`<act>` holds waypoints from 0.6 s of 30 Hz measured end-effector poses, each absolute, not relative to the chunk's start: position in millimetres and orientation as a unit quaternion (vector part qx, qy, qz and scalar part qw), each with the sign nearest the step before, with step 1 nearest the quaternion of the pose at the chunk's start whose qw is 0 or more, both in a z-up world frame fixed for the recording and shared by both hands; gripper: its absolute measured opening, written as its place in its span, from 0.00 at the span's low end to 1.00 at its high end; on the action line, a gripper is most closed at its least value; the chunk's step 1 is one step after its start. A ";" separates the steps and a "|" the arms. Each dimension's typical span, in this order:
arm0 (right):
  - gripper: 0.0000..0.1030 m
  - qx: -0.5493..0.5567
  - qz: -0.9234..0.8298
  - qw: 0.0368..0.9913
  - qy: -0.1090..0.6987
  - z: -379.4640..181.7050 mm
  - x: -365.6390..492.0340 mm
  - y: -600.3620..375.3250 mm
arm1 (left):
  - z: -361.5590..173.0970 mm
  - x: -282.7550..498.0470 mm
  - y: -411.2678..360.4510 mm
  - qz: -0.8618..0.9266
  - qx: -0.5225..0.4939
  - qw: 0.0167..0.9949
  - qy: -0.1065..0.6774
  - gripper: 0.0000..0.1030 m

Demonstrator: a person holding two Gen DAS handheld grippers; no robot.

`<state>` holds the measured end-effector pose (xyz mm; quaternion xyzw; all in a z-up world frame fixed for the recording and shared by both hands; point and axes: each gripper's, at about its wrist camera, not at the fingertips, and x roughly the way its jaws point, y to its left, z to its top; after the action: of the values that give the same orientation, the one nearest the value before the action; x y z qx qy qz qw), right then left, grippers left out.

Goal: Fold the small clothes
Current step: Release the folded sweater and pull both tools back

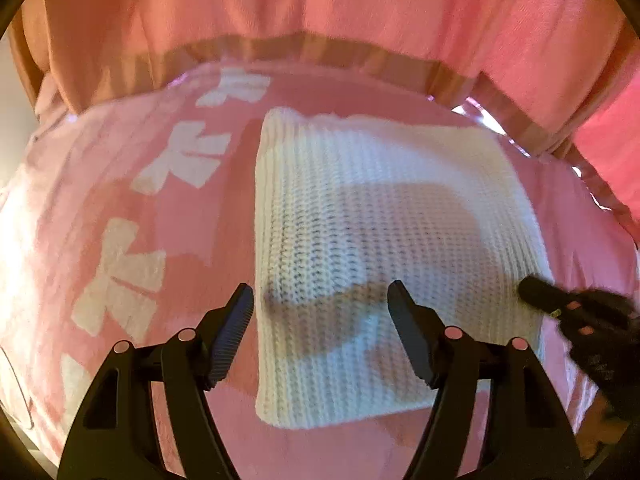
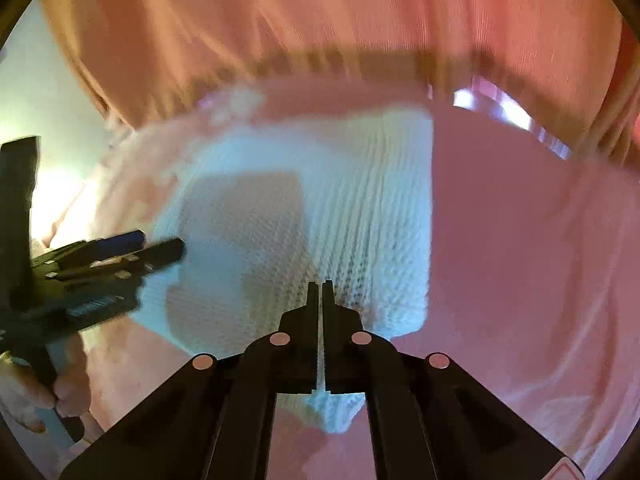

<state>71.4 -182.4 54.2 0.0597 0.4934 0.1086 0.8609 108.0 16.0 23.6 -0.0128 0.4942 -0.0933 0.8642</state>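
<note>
A white ribbed knit garment (image 1: 380, 220) lies folded into a flat rectangle on a pink blanket (image 1: 72, 184) printed with white bows. My left gripper (image 1: 322, 304) hangs open just above the garment's near left part, one finger over the blanket, the other over the knit, nothing between them. My right gripper (image 2: 320, 288) is shut over the garment (image 2: 360, 200) near its front edge; only a thin white sliver shows in the slit between its fingers. In the left wrist view the right gripper (image 1: 530, 292) sits by the garment's right edge. The left gripper (image 2: 160, 246) appears blurred at left.
Pink and peach fabric (image 1: 360, 0) hangs behind the blanket, with a brown band (image 1: 320, 50) along the blanket's far edge. A hand (image 2: 28, 400) holds the left gripper's handle at lower left. Bare pink blanket (image 2: 520, 240) spreads to the garment's right.
</note>
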 end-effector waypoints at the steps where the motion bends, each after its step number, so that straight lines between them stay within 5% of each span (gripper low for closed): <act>1: 0.01 0.054 0.103 0.862 0.494 52.1 69.0 -183.5 | 29.0 102.3 13.9 -0.091 -0.005 0.871 0.483 0.65; 5: 0.00 0.048 0.068 0.833 0.547 12.0 77.0 -190.1 | 41.5 87.8 4.8 -0.088 0.023 0.886 0.455 0.65; 8: 0.02 0.066 0.069 0.855 0.510 39.7 60.4 -195.7 | 47.1 73.4 0.8 -0.084 0.045 0.894 0.439 0.69; 11: 0.16 0.081 0.056 0.882 0.462 63.2 33.1 -206.1 | 54.2 51.2 5.0 -0.063 0.057 0.911 0.403 0.89; 13: 0.42 0.083 0.038 0.893 0.441 66.8 13.0 -210.4 | 56.6 34.3 9.9 -0.055 0.056 0.921 0.382 0.90; 18: 0.58 0.047 -0.012 0.915 0.402 63.6 -30.3 -204.2 | 51.2 -0.2 18.2 -0.039 0.061 0.930 0.360 0.90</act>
<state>-30.3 -204.2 63.6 0.0470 0.4015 -0.0117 0.9146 -0.2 18.2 51.2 0.0611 0.3600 -0.0385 0.9302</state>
